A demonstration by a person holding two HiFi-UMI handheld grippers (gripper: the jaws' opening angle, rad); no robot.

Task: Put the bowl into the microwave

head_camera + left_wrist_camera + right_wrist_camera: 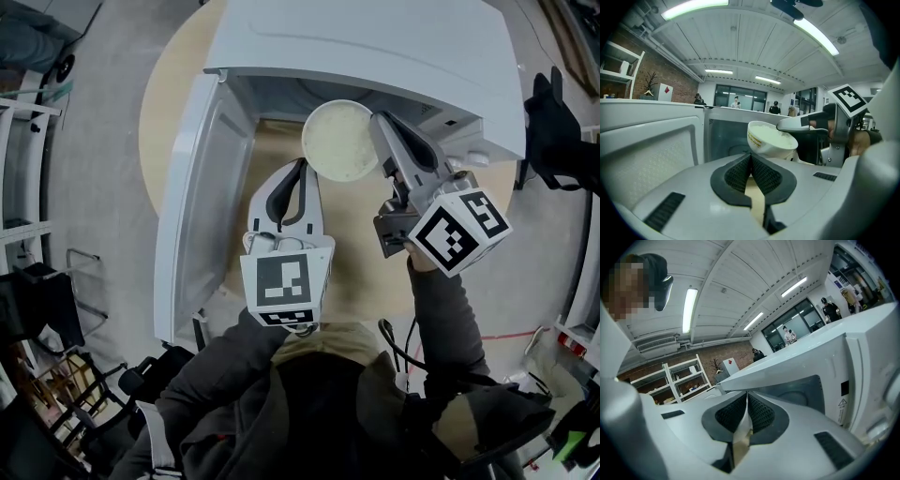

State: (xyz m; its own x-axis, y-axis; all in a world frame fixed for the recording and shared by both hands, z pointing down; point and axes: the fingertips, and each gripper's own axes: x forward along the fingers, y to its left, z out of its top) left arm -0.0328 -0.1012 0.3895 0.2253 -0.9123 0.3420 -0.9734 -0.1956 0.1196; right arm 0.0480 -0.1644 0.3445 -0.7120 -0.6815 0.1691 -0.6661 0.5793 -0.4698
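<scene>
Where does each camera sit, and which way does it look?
Head view: on the person's head, looking steeply down at the open microwave; left gripper, right gripper and sleeves show.
Left gripper view: on that gripper, looking along its shut jaws at the bowl.
Right gripper view: on that gripper, looking along jaws shut on the bowl's rim toward the microwave.
Shared: head and left gripper views both show the bowl.

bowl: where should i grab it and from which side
Pinch the bowl by its thin rim on the right side, one finger inside and one outside, as the right gripper does. It is upright and full, so a rim pinch should keep it level; the open door crowds the left.
</scene>
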